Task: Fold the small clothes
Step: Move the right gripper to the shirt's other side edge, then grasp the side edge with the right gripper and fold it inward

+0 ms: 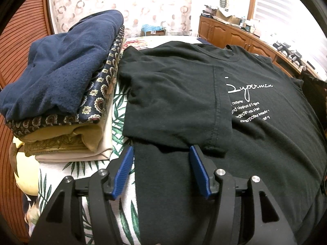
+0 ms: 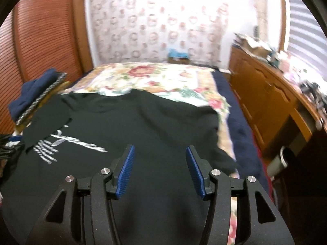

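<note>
Left wrist view: a stack of folded clothes (image 1: pixel 61 94) sat on the bed (image 1: pixel 120 122) up and to the left of the jaws, navy piece on top, patterned and tan pieces under it, so several items looked done. The black T-shirt (image 1: pixel 255 153) lay flat ahead and under the jaws, its near side and sleeve (image 1: pixel 175 102) already folded over the front, partly covering the white print (image 1: pixel 249 102); judged mid-fold, other side and the lengthwise fold left. The left gripper (image 1: pixel 161 169) had its jaws partly open, nothing between the pads, shirt fabric below them, contact unclear. Right wrist view, blurred: same black T-shirt (image 2: pixel 153 122) spread ahead of and under the jaws, the unfolded side reaching to the right of them toward the bed edge; the stack (image 2: pixel 34 94) sat far left. The right gripper (image 2: pixel 159 169) showed jaws partly open and empty, above the cloth, gripping nothing.
</note>
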A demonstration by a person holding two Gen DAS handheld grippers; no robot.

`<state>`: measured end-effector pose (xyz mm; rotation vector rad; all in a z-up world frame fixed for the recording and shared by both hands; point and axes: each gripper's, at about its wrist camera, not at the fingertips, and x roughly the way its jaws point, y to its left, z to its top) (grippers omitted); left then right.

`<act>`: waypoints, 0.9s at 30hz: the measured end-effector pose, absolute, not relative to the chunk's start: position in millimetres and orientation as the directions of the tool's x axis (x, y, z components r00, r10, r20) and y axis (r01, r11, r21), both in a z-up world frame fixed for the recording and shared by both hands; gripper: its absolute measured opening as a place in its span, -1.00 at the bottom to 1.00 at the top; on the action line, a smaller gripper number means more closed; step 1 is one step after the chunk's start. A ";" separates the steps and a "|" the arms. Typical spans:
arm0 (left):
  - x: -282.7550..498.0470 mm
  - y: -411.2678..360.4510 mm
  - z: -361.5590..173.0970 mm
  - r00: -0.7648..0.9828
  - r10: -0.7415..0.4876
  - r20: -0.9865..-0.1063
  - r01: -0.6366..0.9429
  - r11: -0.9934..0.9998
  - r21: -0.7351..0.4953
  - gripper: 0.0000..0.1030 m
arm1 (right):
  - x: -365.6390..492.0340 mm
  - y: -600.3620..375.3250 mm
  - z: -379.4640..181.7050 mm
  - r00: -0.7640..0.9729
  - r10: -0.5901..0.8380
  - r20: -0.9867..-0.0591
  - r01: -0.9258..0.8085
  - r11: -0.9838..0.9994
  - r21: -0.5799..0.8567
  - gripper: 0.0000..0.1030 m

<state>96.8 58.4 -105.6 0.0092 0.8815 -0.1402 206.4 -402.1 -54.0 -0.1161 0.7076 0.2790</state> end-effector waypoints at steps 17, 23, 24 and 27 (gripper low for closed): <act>104.3 17.3 -54.9 0.703 -0.216 -0.677 0.186 0.975 -0.119 0.10 | 243.5 -491.6 -95.3 0.687 0.180 -0.704 -0.137 0.983 0.118 0.03; 114.1 -17.5 -49.8 0.699 -0.263 -0.665 0.243 0.962 -0.125 0.10 | 259.9 -502.7 -101.3 0.652 0.235 -0.721 -0.098 0.969 0.227 0.02; 114.0 -21.9 -48.6 0.698 -0.268 -0.664 0.249 0.960 -0.126 0.10 | 262.7 -503.9 -102.6 0.644 0.243 -0.725 -0.093 0.966 0.241 0.00; 111.6 -31.5 -47.8 0.695 -0.284 -0.660 0.267 0.955 -0.130 0.10 | 268.6 -501.6 -101.1 0.635 0.240 -0.734 -0.096 0.968 0.234 -0.78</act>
